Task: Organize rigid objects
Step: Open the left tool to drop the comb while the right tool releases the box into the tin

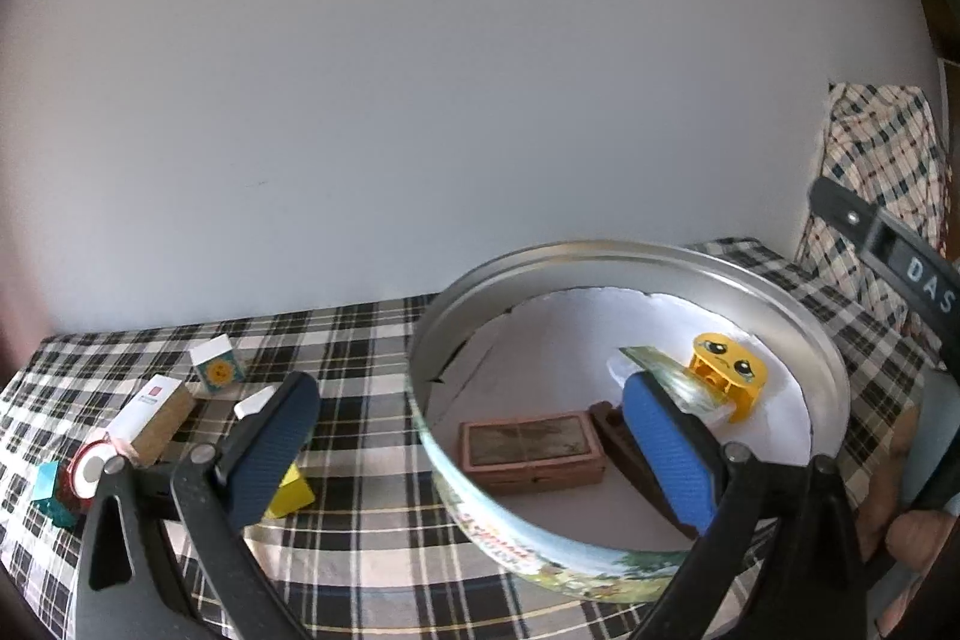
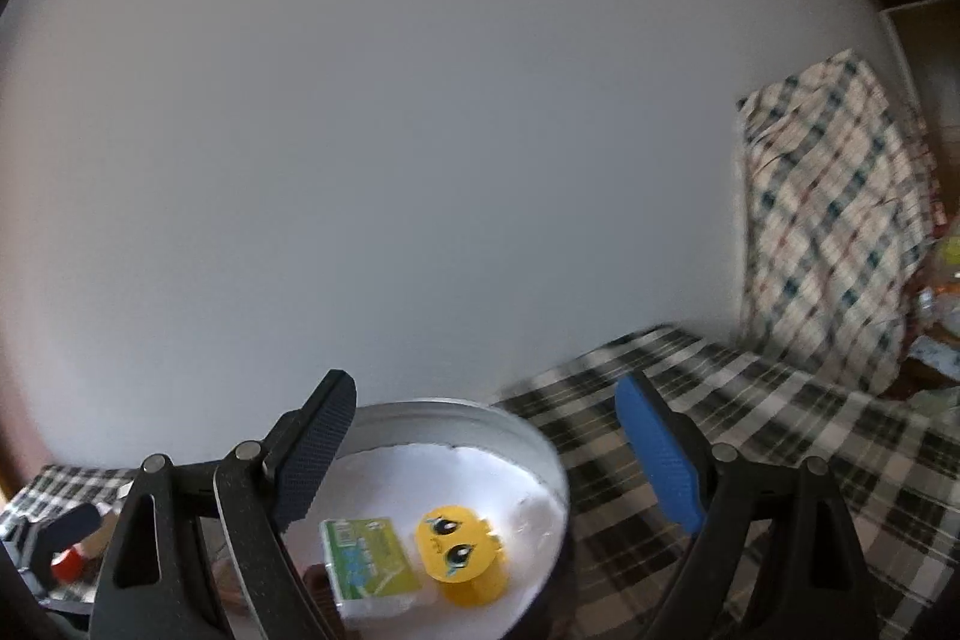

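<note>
Round tin (image 1: 600, 550) sat on the bench (image 1: 372, 550), which was covered in a black-and-white checked cloth; tin's outer wall carried a printed scene and red lettering, too distorted to read. Inside, on a white liner: a brown wooden box (image 1: 531, 451) lying flat, a yellow toy block (image 1: 729, 373) with a sad cartoon face, and a green-printed card packet (image 2: 369, 559) just beside the block; packet text too small to read. Left gripper (image 1: 474, 460) straddled the tin's near wall, one finger outside over the cloth, the other inside; jaws stood wide apart, holding nothing. Right gripper (image 2: 492, 460) hung above the tin, jaws likewise wide open and empty. In the left wrist view, part of the right gripper's black body showed at the right edge with white letters "DAS" legible, the rest cut off. Left of the tin on the cloth: a white cube (image 1: 217, 363) with a sun-like emblem, a cork-sided block (image 1: 157, 415) with a white top and small red logo, unreadable, a red-and-white roll (image 1: 90, 469), a teal cube (image 1: 51, 496), and a yellow block (image 1: 294, 493) partly hidden behind the left finger. A plaid cloth (image 2: 834, 232) hung at the far right.
</note>
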Action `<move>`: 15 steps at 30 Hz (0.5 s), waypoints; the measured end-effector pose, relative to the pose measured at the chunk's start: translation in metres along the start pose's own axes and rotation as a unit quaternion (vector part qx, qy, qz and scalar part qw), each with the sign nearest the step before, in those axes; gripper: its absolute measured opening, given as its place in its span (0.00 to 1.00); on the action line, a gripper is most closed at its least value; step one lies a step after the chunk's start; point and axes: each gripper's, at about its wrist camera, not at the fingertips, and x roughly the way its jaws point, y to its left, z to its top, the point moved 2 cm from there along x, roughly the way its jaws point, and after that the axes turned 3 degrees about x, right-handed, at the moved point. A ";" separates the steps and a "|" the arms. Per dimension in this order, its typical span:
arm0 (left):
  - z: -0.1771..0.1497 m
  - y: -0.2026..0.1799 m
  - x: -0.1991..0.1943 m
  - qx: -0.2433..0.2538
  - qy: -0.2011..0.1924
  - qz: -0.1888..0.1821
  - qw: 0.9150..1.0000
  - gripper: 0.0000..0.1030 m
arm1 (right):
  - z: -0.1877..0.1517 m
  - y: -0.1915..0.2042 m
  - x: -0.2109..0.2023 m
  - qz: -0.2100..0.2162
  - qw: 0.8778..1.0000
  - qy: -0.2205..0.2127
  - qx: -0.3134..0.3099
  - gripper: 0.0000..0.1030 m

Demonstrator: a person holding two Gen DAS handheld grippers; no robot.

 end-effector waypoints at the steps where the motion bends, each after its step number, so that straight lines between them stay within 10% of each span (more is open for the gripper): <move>1: -0.001 0.003 -0.001 -0.004 0.000 0.004 1.000 1.00 | 0.001 0.000 -0.001 -0.003 1.000 -0.002 0.000 0.88; 15: -0.009 0.025 -0.010 -0.007 -0.013 0.043 0.999 1.00 | -0.011 0.030 -0.029 -0.020 0.997 -0.042 -0.057 0.89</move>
